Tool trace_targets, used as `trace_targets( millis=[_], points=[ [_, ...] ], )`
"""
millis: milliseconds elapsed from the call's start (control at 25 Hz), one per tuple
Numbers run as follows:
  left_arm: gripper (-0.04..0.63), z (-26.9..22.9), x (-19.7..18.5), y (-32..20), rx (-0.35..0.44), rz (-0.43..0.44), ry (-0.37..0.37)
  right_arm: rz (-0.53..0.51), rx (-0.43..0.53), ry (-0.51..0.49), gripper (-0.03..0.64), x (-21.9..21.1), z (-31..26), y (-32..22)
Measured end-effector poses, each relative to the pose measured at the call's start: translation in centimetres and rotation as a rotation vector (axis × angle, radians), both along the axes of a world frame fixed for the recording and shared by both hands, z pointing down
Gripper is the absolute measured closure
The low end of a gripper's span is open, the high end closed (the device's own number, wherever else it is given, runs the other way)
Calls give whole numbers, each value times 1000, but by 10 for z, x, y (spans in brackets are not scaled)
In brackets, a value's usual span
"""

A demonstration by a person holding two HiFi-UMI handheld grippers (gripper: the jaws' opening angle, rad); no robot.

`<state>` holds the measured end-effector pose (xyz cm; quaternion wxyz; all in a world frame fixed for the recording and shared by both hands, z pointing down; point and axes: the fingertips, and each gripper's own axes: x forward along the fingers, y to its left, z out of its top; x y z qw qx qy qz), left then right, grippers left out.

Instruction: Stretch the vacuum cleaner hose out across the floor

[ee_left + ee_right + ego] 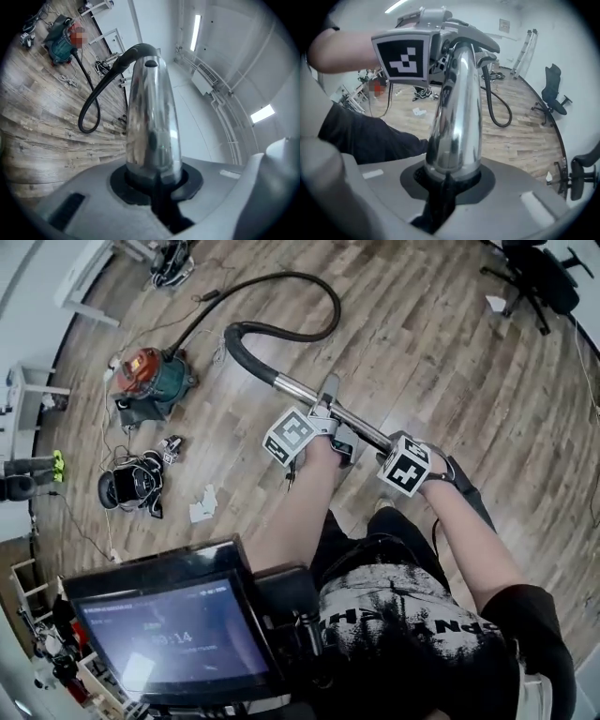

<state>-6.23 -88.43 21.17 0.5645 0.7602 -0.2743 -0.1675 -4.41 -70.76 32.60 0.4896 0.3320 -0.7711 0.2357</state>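
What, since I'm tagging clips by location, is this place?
Probably an office or lab workroom: a wood-plank floor, a black office chair, a white desk by the wall, and a canister vacuum cleaner standing out.

Office chair (539,273), lit screen (173,638), crumpled paper (202,504)

Black hose (335,302), chrome wand (300,390), teal-red vacuum body (155,379), brown wood-grain floor (422,352).
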Motion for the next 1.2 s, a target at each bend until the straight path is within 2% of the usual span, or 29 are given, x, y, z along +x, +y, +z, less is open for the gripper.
trace_targets(
  millis=[120,240,280,400,480,600,680,840,1000,1200],
  points=[
    [531,-42,-8,31,53,-9,16,-32,-53,-55,538,-9,-40,37],
    [517,-75,-10,49,147,27,19,-49,-65,-105,538,-15,-65,56],
    [518,-83,-11,54,157,40,35,-46,-74,-125,538,-19,-70,62],
    [549,-93,-21,72,123,84,71,-21,-87,-156,537,-37,-75,83],
    [555,-94,-29,84,112,118,64,1,-46,-138,532,-52,-74,88],
    [555,-96,-46,102,140,156,35,52,49,-13,532,-64,-65,92],
    [557,-95,-58,106,160,175,32,91,68,25,543,-74,-57,93],
    [557,-76,-85,112,140,206,54,150,49,9,554,-106,-44,102],
    [557,-65,-90,131,103,238,84,181,16,42,554,-112,-40,125],
    [557,-74,-98,142,76,201,92,124,-12,36,541,-117,-56,139]
  ],
)
